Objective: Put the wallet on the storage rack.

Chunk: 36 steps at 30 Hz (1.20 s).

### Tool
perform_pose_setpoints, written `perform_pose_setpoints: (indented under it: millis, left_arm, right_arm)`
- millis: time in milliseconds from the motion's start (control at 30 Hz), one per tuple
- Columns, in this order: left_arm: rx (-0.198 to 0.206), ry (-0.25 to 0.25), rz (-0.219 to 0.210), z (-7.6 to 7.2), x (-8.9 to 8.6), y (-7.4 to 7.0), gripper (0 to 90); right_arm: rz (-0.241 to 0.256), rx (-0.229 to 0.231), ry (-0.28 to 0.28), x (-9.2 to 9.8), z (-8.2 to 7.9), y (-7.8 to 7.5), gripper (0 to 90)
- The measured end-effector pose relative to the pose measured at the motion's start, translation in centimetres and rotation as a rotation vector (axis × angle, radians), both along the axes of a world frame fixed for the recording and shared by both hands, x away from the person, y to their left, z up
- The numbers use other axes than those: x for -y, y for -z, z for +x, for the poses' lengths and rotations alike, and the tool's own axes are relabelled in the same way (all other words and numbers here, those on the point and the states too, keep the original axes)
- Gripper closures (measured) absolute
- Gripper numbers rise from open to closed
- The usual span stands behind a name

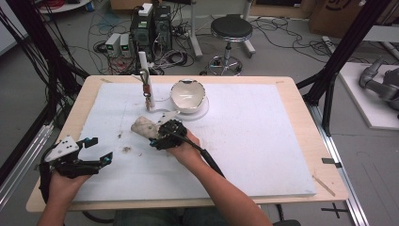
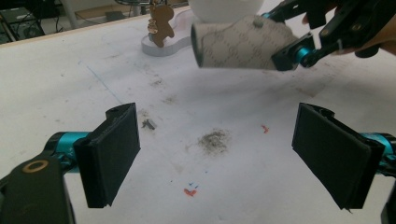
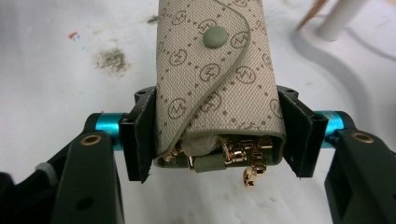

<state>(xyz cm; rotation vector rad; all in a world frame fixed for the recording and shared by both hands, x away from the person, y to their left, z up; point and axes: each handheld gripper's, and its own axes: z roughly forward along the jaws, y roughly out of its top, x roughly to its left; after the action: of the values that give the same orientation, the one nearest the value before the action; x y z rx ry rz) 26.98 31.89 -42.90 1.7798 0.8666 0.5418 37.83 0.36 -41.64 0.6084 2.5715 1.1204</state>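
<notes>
Two grippers over a white table, one free and one holding a key case.

On the left side the left gripper (image 1: 98, 149) is near the table edge, with its jaws wide apart and nothing between them; under it the white table cover (image 1: 263, 141) has a grey dirt spot (image 2: 214, 140). Toward the middle, the right gripper (image 1: 159, 136) has its jaws clamped on the two long sides of a beige patterned key case (image 3: 217, 84). The case reaches forward out of the jaws, with its green snap button (image 3: 214, 37) facing up, and gold metal hooks (image 3: 243, 156) show at the open end near the gripper body. Behind the case stands a white bowl (image 1: 188, 95) on a white stand (image 1: 162, 101), and to the left of the bowl a small brown figure (image 2: 161, 23) hangs from the stand's post.
</notes>
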Motion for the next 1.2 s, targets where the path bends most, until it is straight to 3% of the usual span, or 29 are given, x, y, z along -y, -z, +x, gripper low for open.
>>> perform_pose_setpoints:
  millis: [300,700,1000,1200]
  left_arm:
    - [0.000,0.028,-0.001,1.1,1.0,0.0,15.0]
    - [-0.006,0.078,-0.004,3.0,2.9,0.0,14.9]
    - [-0.005,0.109,-0.002,4.0,4.1,0.1,15.0]
    - [-0.004,0.105,-0.006,4.0,4.0,0.1,15.0]
  right_arm:
    - [0.035,0.045,0.049,4.3,-0.1,-2.4,37.5]
    - [0.059,0.067,0.148,9.7,0.1,-4.5,37.5]
    - [0.056,0.069,0.206,12.1,1.2,-5.4,37.5]
    - [0.041,0.064,0.231,12.9,2.5,-5.7,37.5]
